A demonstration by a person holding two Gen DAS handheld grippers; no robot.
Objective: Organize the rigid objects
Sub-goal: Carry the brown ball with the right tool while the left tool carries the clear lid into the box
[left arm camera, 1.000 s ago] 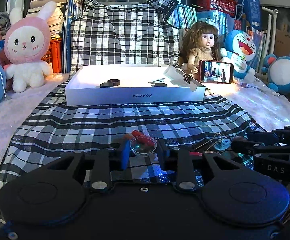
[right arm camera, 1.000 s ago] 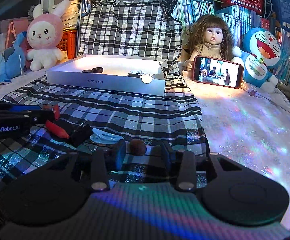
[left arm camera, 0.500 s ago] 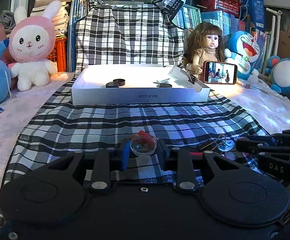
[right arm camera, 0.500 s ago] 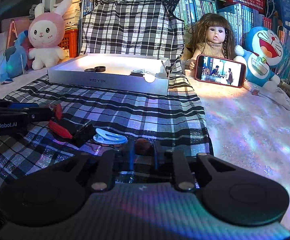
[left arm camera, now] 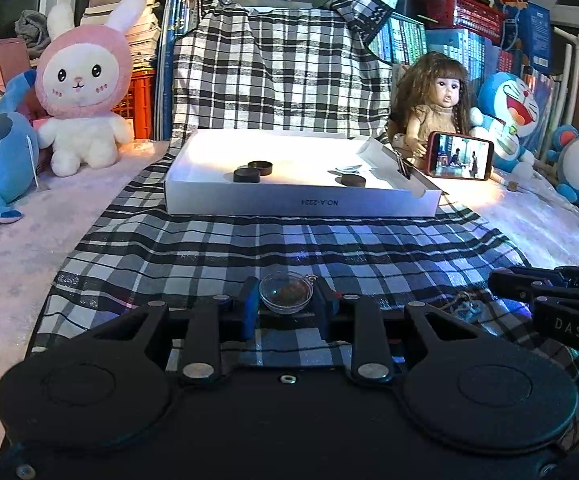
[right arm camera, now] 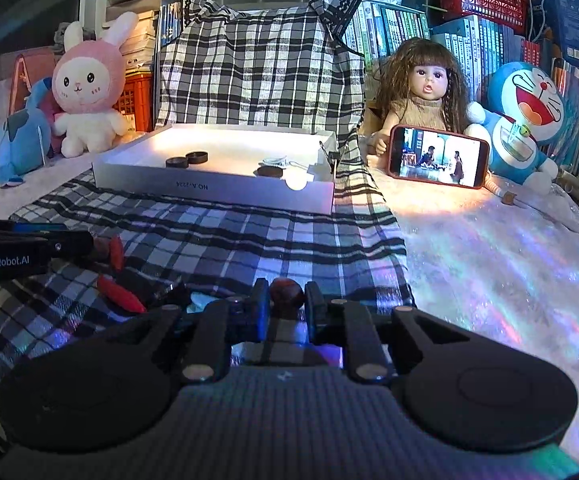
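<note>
Small rigid objects are the matter at hand: a clear round dish (left arm camera: 286, 298) sits clamped between the fingers of the left hand-held gripper (left arm camera: 286, 309), and a small brown rounded piece (right arm camera: 286, 297) is pinched between the fingers of the right hand-held gripper (right arm camera: 286, 307). Both grippers are clenched on their loads, held just above a checked cloth (left arm camera: 289, 248) that is spread over the surface.

Straight ahead of the left hand-held gripper, well apart from it, lies a shallow white box (left arm camera: 297, 202) with its lid off. Inside it two dark round discs (left arm camera: 252, 171) lie touching toward its left half, and a third dark disc (left arm camera: 352, 180) lies toward its right end beside a small pale item too small to tell. Seen from the right hand-held gripper, the same box is ahead and to the left.

Just to the left of the right hand-held gripper, on the cloth, lie a red pointed piece (right arm camera: 120, 299) and some dark bits that are hard to make out. To the right of the left hand-held gripper a small metal ring-like trinket (left arm camera: 465, 306) rests on the cloth.

Beyond the box to its right a doll (right arm camera: 423, 98) sits with a phone (right arm camera: 438, 157) propped against it, screen lit. A pink rabbit plush (left arm camera: 83, 84) sits far ahead to the left.
</note>
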